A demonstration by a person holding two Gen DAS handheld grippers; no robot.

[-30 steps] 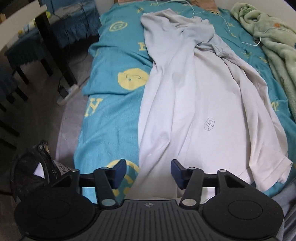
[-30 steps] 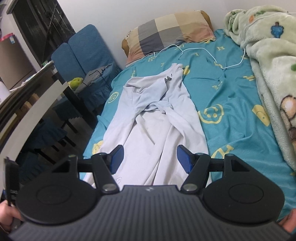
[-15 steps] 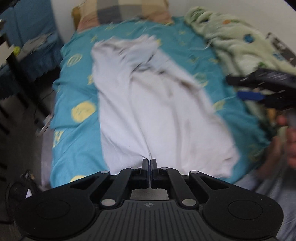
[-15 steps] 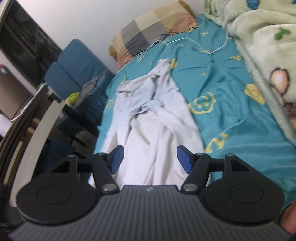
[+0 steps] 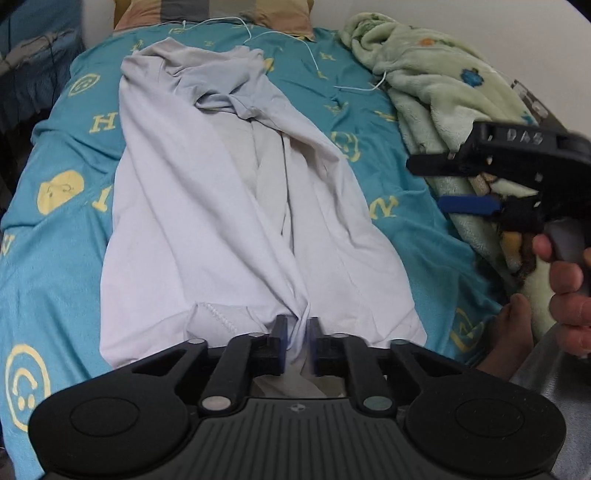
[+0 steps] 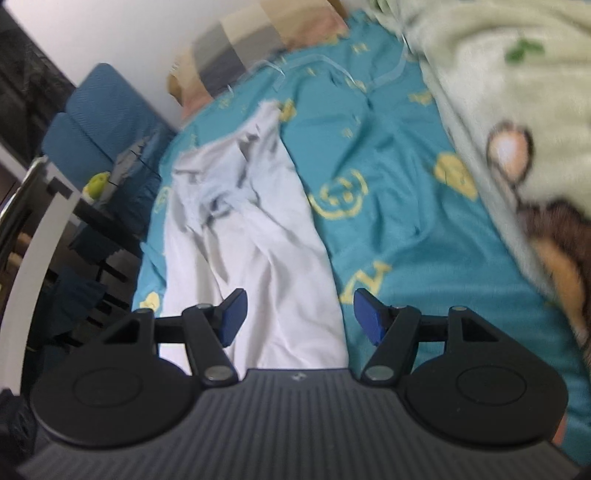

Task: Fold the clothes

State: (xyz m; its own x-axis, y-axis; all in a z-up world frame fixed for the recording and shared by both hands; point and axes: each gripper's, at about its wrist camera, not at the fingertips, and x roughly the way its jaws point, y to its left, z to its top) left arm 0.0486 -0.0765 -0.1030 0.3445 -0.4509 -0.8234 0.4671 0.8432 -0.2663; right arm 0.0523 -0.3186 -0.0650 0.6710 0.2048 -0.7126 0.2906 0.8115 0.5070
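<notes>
A pale grey-white shirt (image 5: pixel 207 206) lies lengthwise on the teal bedsheet (image 5: pixel 55 258), collar end toward the pillow. My left gripper (image 5: pixel 297 341) is at the shirt's near hem. A gathered ridge of cloth runs between its blue pads (image 5: pixel 281 339), and the jaws are opening with a narrow gap. In the right wrist view the same shirt (image 6: pixel 266 251) lies below my right gripper (image 6: pixel 299 317), which stands open over the shirt's near right edge with nothing gripped. The left wrist view shows the right gripper (image 5: pixel 424 184) from the side, held by a hand (image 5: pixel 569 288) over the blanket's edge.
A green fleece blanket (image 5: pixel 443 96) is heaped along the bed's right side. A checked pillow (image 6: pixel 258 40) and a white cable (image 5: pixel 280 35) lie at the head. Blue chairs (image 6: pixel 99 122) and a dark table (image 6: pixel 55 192) stand left of the bed.
The left gripper swung right along the hem, shut on the cloth, and its jaws now stand slightly apart with a bunched ridge between them. The right gripper dipped and rolled, still open.
</notes>
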